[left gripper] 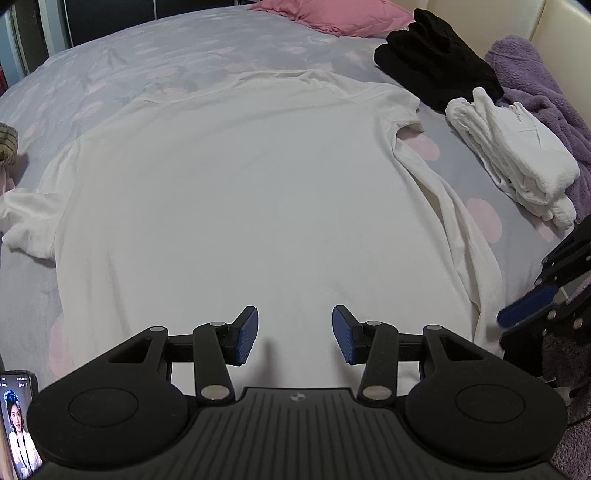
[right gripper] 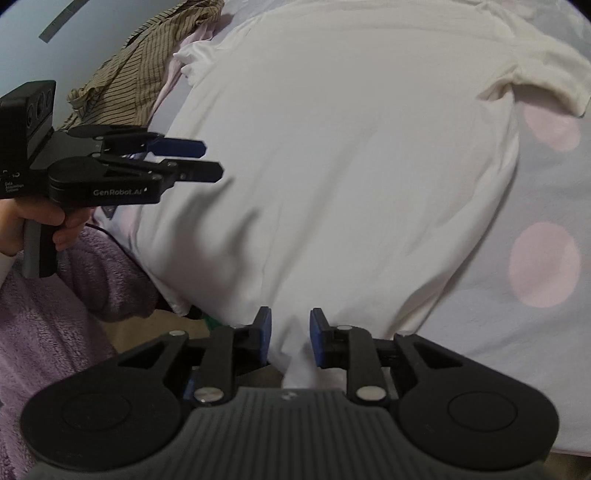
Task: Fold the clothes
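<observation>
A white T-shirt (left gripper: 240,192) lies spread flat on the bed, collar at the far side. My left gripper (left gripper: 295,325) hovers above its near hem, open, with nothing between the blue pads. In the right wrist view a hand holds that left gripper (right gripper: 212,158) over the T-shirt's (right gripper: 351,166) near-left part. My right gripper (right gripper: 290,328) is at the hem's near corner. Its jaws stand a little apart, with a fold of white cloth between them; the pads do not press on it. One of the right gripper's blue fingers (left gripper: 528,306) shows at the left wrist view's right edge.
A stack of folded white clothes (left gripper: 517,155) and a folded black garment (left gripper: 436,66) lie to the right, against a purple fleece blanket (left gripper: 535,85). There is a pink pillow (left gripper: 332,14) at the far end, a striped garment (right gripper: 147,74) to the left and a lit phone (left gripper: 18,424) at the near-left corner.
</observation>
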A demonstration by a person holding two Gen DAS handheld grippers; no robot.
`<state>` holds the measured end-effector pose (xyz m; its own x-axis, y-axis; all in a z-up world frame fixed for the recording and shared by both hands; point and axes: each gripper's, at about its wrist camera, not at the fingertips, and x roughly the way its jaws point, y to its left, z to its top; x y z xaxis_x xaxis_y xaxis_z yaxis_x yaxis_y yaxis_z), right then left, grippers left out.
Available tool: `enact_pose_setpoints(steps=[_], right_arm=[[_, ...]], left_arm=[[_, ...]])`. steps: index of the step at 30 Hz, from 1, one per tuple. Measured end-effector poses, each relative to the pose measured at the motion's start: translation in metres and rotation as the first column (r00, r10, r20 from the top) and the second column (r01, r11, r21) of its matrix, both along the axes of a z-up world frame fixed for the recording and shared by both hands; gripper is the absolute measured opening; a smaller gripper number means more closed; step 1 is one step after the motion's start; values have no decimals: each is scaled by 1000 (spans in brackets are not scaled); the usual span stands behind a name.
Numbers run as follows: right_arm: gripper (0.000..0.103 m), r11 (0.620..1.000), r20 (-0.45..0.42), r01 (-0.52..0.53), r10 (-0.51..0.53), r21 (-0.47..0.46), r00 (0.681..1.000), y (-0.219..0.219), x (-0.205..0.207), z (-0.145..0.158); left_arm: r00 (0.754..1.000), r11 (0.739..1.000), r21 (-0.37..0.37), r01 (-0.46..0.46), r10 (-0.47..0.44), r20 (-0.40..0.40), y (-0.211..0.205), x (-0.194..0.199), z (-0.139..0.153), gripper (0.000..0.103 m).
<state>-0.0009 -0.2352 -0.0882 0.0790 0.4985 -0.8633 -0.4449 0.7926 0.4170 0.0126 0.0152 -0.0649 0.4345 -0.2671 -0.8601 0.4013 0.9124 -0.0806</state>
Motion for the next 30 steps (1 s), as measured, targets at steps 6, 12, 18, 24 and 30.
enact_pose_setpoints(steps=[6,12,18,24,30], right_arm=[[27,997,-57,32,-35,-64,998,-19,-4,-17],[27,992,-165,20,-40,-121,985,-31,-19,-53],[28,996,-244,42,-62,-84,968,-33,-16,-75],[35,997,-266,34,-51,-68,963,-27,-12,-84],[24,998,-303,29,-45,-58,952,-25,-11,-94]], left_arm=[[1000,1000,13,13,-13,7,0,-3,1,42],[1000,1000,16,25,-25,5,-1,-6,0,42],[1000,1000,16,17,-17,11,-2,-5,1,42],[1000,1000,26,5,-6,12,-1,-6,-1,43],[1000,999,34,-5,4,20,3,-6,-1,43]])
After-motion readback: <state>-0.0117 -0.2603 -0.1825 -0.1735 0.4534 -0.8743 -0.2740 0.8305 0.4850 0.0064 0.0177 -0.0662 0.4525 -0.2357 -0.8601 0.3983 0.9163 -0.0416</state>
